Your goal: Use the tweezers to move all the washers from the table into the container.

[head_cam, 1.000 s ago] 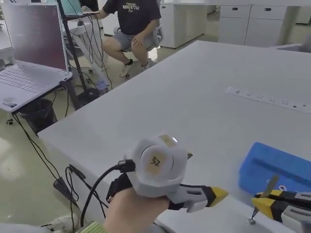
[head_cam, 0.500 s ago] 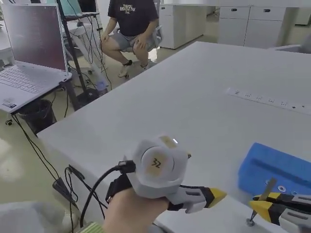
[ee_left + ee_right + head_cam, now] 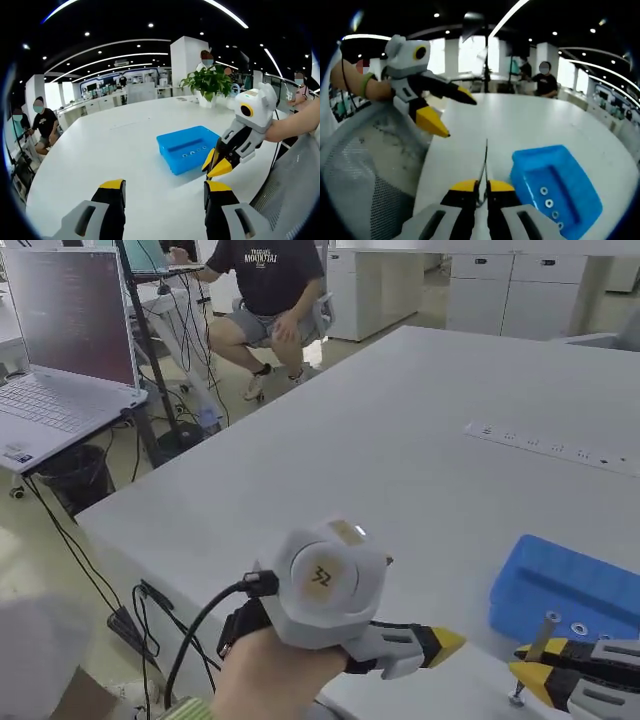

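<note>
The right claw (image 3: 481, 186) is clamped on the tweezers (image 3: 485, 157), whose tips point down at the tabletop (image 3: 530, 120) just beside the blue container (image 3: 520, 177). Several washers (image 3: 549, 203) lie in a row inside the container. The left claw (image 3: 165, 186) hangs near the right one, over the tabletop's near edge, its jaws wide apart.

The tweezers (image 3: 484, 160) are clamped between the right tongs (image 3: 481, 189), just left of the blue container (image 3: 538, 149). Several washers (image 3: 549, 203) are seen inside the container. Farther left of it, the left tongs (image 3: 462, 119) are held spread above the tabletop (image 3: 520, 120).
</note>
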{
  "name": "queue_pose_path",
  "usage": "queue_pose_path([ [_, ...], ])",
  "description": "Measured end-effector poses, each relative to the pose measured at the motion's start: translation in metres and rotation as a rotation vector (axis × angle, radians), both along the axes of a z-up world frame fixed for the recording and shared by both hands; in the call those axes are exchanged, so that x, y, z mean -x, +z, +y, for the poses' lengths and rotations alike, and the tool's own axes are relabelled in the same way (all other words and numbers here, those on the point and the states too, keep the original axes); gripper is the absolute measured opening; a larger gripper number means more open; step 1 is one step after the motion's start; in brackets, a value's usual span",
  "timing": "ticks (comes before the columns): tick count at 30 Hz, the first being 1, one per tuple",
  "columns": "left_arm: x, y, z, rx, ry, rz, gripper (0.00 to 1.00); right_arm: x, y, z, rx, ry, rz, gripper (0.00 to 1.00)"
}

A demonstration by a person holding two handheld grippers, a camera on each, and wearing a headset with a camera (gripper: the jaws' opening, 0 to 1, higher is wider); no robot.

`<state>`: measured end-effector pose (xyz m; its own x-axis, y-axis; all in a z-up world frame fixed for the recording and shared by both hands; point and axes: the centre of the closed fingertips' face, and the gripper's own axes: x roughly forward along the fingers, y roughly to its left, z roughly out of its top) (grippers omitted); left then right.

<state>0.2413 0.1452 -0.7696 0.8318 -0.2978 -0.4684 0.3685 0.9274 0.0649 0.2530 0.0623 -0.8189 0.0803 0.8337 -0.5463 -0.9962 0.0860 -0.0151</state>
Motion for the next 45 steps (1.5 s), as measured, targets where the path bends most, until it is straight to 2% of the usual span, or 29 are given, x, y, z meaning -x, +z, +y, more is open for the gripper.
queue_pose_path([
  [5,0.000,0.000,0.001,0.003,0.002,-0.001,0.63,-0.001,0.000,-0.001,-0.014,-0.011,0.034,0.03],
  [17,0.000,-0.001,0.002,0.003,0.002,0.000,0.63,-0.005,0.000,-0.002,-0.030,-0.037,0.080,0.03],
  [20,0.000,-0.001,-0.001,0.004,0.000,-0.002,0.63,-0.004,0.002,-0.002,-0.028,-0.043,0.078,0.03],
  [37,0.000,0.000,-0.003,0.003,-0.005,0.002,0.63,-0.017,0.049,0.007,-0.131,-0.066,0.071,0.03],
  [45,0.000,0.001,-0.001,0.008,0.003,-0.006,0.63,-0.023,0.065,0.013,-0.154,-0.066,0.049,0.03],
])
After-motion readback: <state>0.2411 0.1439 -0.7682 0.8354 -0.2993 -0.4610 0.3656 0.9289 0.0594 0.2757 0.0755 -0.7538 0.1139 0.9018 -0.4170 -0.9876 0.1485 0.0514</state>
